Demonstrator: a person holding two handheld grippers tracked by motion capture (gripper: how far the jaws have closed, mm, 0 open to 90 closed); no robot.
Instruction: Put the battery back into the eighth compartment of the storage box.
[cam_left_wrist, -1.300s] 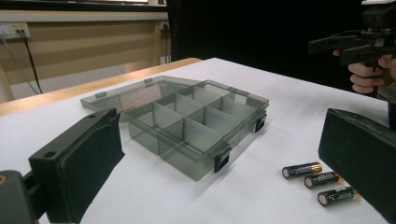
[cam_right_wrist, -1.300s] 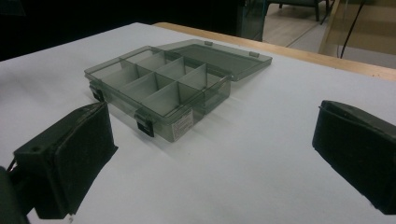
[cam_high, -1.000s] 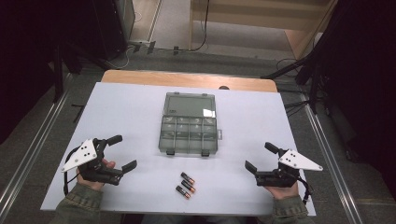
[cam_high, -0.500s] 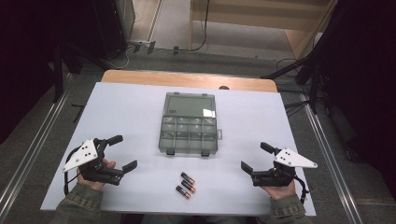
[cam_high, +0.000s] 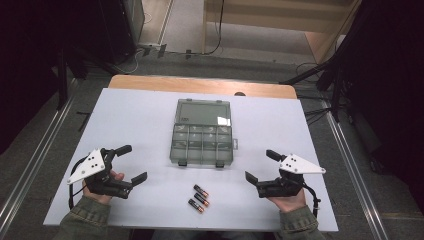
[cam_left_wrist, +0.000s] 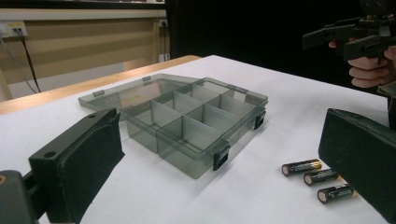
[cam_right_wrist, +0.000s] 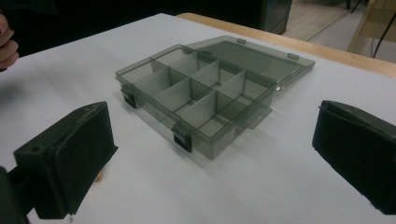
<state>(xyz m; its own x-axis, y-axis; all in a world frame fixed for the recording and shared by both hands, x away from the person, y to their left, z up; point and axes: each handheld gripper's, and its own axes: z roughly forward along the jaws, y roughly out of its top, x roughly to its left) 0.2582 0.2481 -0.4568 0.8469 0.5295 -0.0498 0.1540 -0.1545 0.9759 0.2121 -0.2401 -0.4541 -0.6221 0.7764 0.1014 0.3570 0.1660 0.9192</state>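
High view is showing barely any progress: left gripper (cam_high: 127, 163) and right gripper (cam_high: 259, 165) are both hovering with fingers spread wide, holding nothing. Three AA batteries (cam_high: 199, 197) are lying loose on the table (cam_high: 135, 110) between them. Just beyond, the compartment box (cam_high: 202, 138) is sitting open, looking empty, so loading's all left.
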